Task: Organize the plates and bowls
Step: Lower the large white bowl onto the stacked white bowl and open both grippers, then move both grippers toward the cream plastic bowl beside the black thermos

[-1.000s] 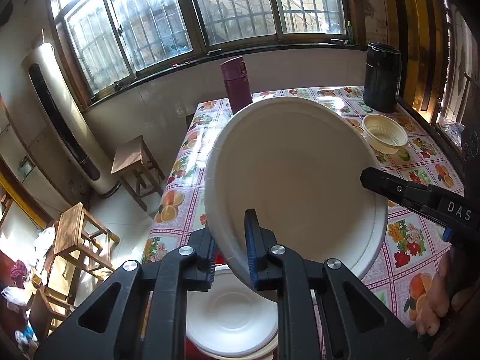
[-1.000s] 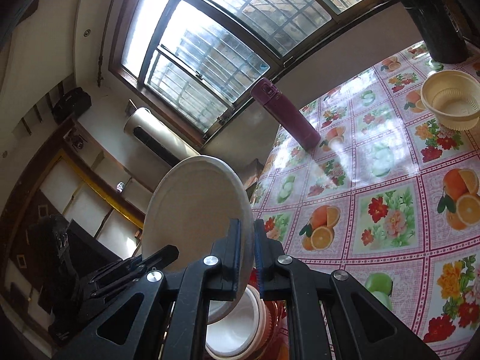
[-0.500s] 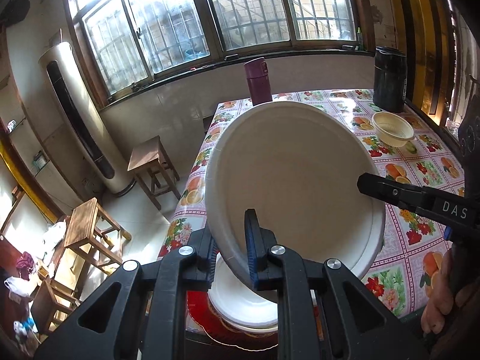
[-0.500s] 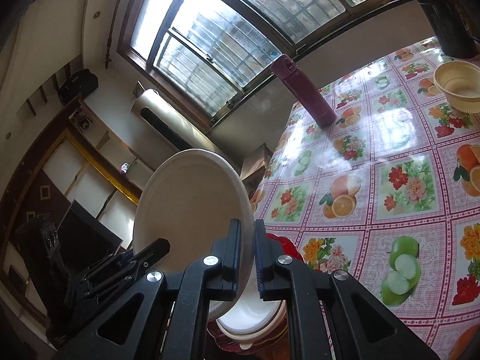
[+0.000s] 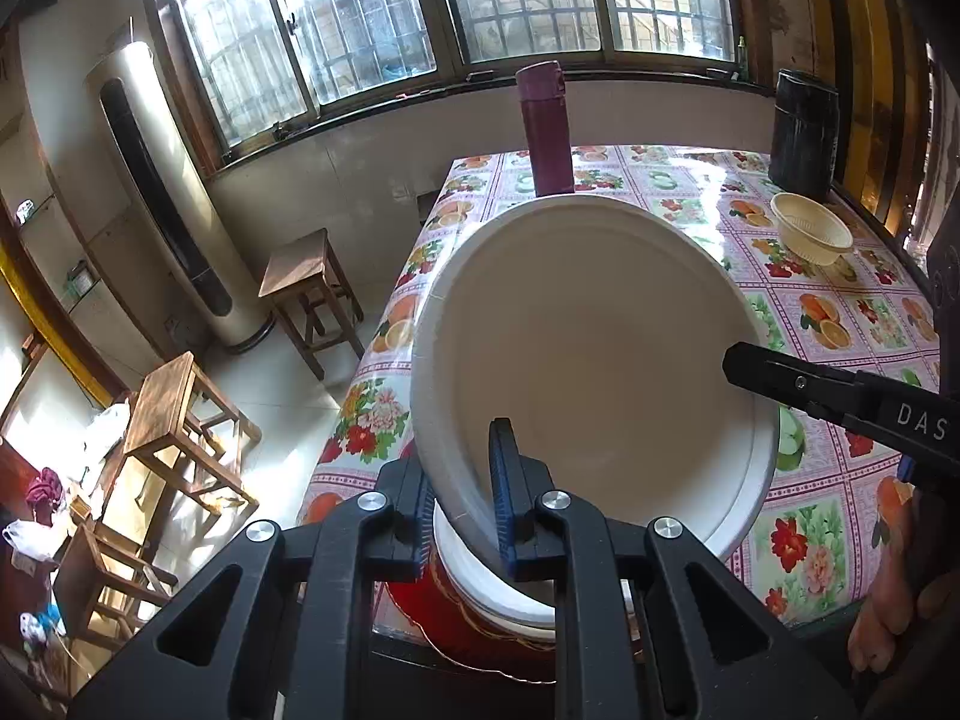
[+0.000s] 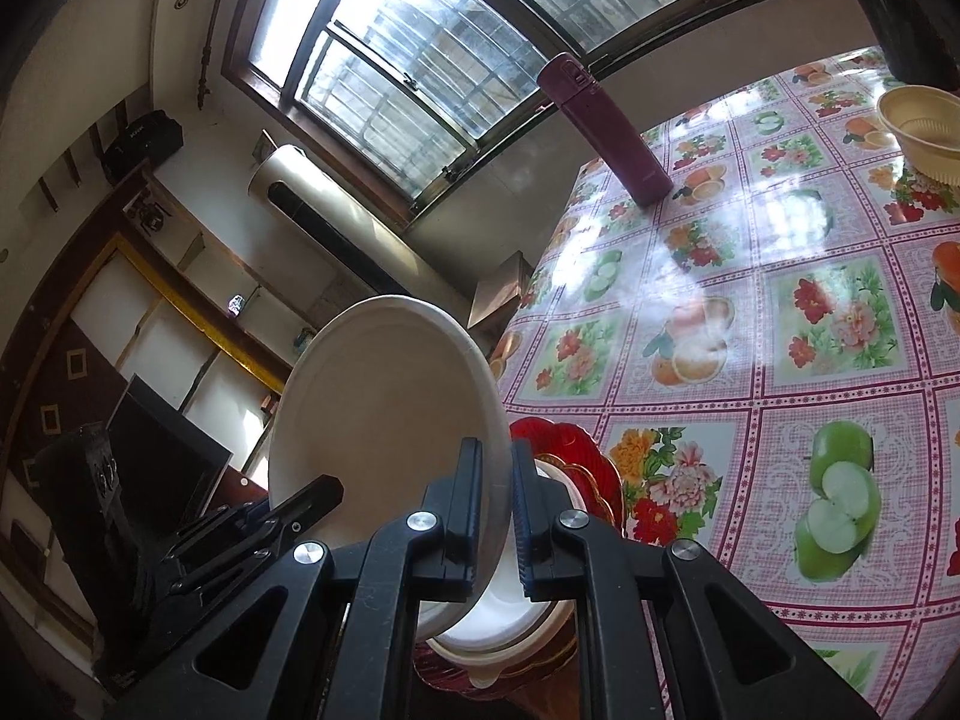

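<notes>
A large white plate [image 5: 600, 348] hangs tilted above the near corner of the table, pinched at two spots on its rim. My left gripper [image 5: 462, 492] is shut on its near edge. My right gripper [image 6: 497, 504] is shut on the rim of the same plate [image 6: 384, 420] and shows in the left wrist view as a black finger [image 5: 798, 390] at the plate's right side. Beneath the plate a white bowl [image 5: 498, 594] sits on a red plate [image 5: 456, 636], with the bowl [image 6: 498, 618] and red plate [image 6: 564, 456] partly hidden by the fingers.
The table [image 5: 840, 324] carries a fruit-and-flower cloth. A maroon flask [image 5: 545, 126], a black canister [image 5: 803, 126] and a cream basket bowl [image 5: 810, 234] stand toward its far end. Wooden stools [image 5: 312, 282] are on the floor to the left. A person's hand [image 5: 894, 636] shows at lower right.
Both grippers have drawn back toward the table's near corner and come down with the white plate. The bowl and red plate beneath now show more fully under it.
</notes>
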A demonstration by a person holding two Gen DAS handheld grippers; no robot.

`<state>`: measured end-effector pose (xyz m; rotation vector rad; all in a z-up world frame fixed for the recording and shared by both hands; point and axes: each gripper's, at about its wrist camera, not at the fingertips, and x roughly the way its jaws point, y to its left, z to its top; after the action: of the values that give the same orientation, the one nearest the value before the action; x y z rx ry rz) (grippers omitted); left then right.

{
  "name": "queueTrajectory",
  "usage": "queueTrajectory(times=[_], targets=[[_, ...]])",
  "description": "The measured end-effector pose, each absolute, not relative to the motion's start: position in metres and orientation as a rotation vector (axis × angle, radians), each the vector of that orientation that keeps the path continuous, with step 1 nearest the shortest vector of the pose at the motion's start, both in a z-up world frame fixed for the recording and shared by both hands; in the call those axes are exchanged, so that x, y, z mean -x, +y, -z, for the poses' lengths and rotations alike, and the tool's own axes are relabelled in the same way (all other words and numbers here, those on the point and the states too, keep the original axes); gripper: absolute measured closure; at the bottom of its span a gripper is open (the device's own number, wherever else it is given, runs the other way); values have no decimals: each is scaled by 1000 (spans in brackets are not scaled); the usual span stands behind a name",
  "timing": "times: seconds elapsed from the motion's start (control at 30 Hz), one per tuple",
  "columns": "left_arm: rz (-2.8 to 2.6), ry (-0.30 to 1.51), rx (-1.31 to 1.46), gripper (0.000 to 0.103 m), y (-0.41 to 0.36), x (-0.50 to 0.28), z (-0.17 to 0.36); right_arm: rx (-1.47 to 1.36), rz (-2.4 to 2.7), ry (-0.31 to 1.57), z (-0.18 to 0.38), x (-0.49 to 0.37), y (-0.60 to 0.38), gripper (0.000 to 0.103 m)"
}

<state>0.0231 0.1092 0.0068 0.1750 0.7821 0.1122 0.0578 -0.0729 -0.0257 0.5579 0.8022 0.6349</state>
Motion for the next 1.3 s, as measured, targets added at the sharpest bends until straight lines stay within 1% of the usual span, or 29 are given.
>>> queueTrajectory(times=[0.07,0.23,0.4,0.43,0.6,0.67,0.7,0.73,0.83,0.93,0.97,1.0,1.03,1.07,1.13,1.2,1.3], targets=[[-112,820,-150,88,116,-26,4,-550,-634,825,34,-60,-68,91],[-121,892,-103,88,128,-28,30,-493,-622,866,52,-59,-52,91],[-135,920,-74,88,139,-25,42,-425,-618,883,63,-54,-38,91],[-136,924,-68,86,141,-23,42,-411,-620,886,63,-53,-35,90],[-139,930,-63,83,146,-18,45,-362,-622,879,67,-42,-28,90],[-152,919,-71,76,147,-15,43,-340,-623,869,66,-39,-27,90],[-163,908,-79,74,147,-14,41,-323,-617,862,64,-37,-26,88],[-172,894,-88,70,148,-12,39,-307,-610,854,62,-36,-27,81],[-201,852,-101,51,150,-5,29,-294,-609,817,55,-31,-33,63],[-247,755,-135,49,149,8,11,-312,-630,766,44,-25,-44,54],[-267,716,-154,45,147,12,3,-317,-631,742,40,-23,-49,53],[-284,673,-169,43,144,17,-4,-319,-630,718,35,-21,-54,47],[-292,629,-178,37,140,21,-12,-321,-622,693,31,-21,-60,42],[-286,591,-181,29,136,26,-20,-322,-607,669,27,-19,-66,39],[-253,530,-172,21,124,31,-35,-327,-578,640,22,-21,-81,31],[-194,498,-157,20,106,32,-45,-346,-546,626,20,-25,-98,28],[-84,516,-134,19,73,22,-49,-374,-492,628,21,-34,-128,26]])
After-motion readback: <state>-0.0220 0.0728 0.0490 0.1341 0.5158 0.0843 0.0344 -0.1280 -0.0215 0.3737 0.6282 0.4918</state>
